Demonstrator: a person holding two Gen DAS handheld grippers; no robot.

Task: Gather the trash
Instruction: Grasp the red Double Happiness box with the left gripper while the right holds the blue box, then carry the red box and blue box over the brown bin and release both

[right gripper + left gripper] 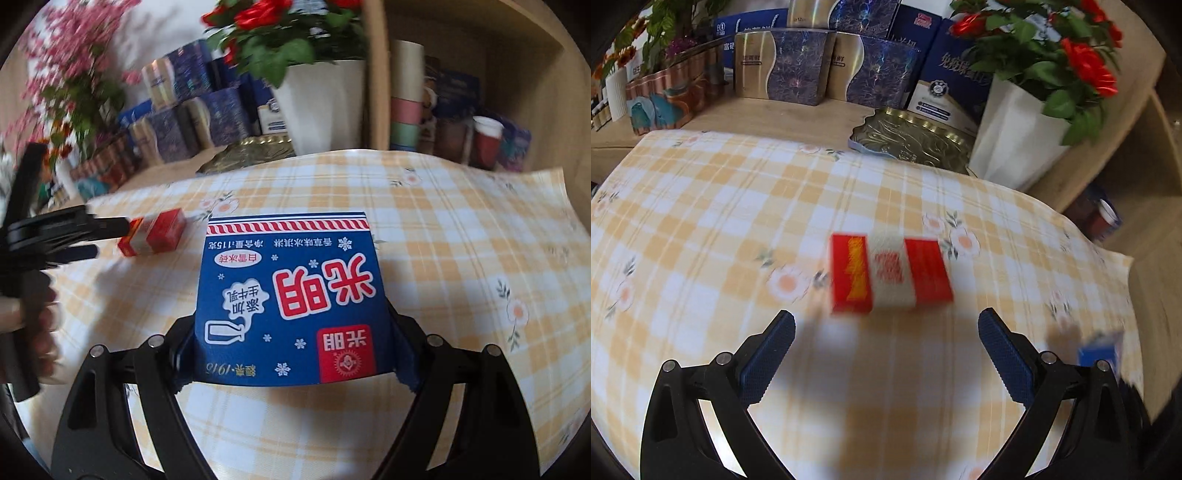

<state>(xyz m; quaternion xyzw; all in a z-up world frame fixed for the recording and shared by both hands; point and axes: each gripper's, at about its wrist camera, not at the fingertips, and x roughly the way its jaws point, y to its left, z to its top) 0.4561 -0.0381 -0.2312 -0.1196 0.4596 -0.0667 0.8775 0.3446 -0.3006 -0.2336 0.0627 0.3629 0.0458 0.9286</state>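
Note:
A red and white carton (890, 273) lies on the checked tablecloth (701, 221), blurred by motion. My left gripper (886, 320) is open, its blue pads wide apart just short of the carton's near edge and not touching it. My right gripper (291, 325) is shut on a blue ice-cream box (291, 295), its pads pressed against the box's two sides, which hide the fingertips. In the right wrist view the red carton (155, 230) lies left of the blue box, with the left gripper (107, 238) reaching it from the left. The blue box (1099, 352) shows at the left wrist view's right edge.
A white pot of red roses (1015, 129) and a gold embossed tin (912, 136) stand at the cloth's far edge. Blue and gold gift boxes (798, 66) line the back. A wooden shelf with cups (487, 140) is at the right. A hand (33, 321) holds the left gripper.

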